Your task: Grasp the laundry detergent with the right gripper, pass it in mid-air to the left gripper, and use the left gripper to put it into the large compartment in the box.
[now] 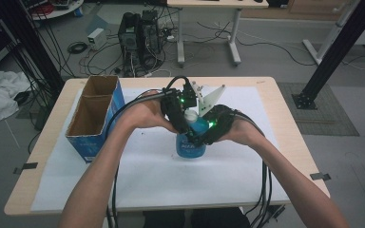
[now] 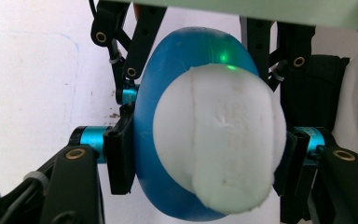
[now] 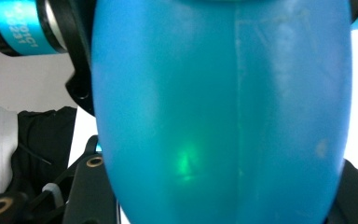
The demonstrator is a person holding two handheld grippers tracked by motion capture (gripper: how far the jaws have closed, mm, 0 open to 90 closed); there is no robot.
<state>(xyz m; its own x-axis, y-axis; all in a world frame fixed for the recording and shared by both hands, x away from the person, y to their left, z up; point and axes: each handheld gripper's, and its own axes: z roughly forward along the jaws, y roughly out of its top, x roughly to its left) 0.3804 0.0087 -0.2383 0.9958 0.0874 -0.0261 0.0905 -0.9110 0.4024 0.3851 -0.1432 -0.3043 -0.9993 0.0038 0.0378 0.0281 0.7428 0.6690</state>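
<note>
Blue translucent plastic bottle [image 1: 190,142] with a white rounded cap [image 1: 190,115] stands upright near the middle of the worktop [image 1: 247,171], on the white sheet [image 1: 161,175] that covers most of it, with an open brown-and-blue cardboard box [image 1: 92,118] well apart to its left. Both tools are on it. The left gripper [image 1: 183,118] comes in from the left and has its fingers [image 2: 119,158] clamped on the white cap, as the left gripper view shows, with a pad touching each side of the cap where it meets the bottle's blue shoulder. The right gripper [image 1: 204,137] comes in from the right and lower down, its fingers pressed on the bottle's blue body [image 3: 214,116], which bulges between them in the right gripper view. Judging by the smooth, glossy wall, the body is likely slippery and somewhat yielding under a squeeze, so a firm hold at the widest part of the belly, as now, seems wise to keep it from turning. The cap looks stiffer and matt, a better surface for twisting. How full the bottle is I cannot tell, so its weight is uncertain; if liquid is inside, tilting it once the cap loosens could spill it.
</note>
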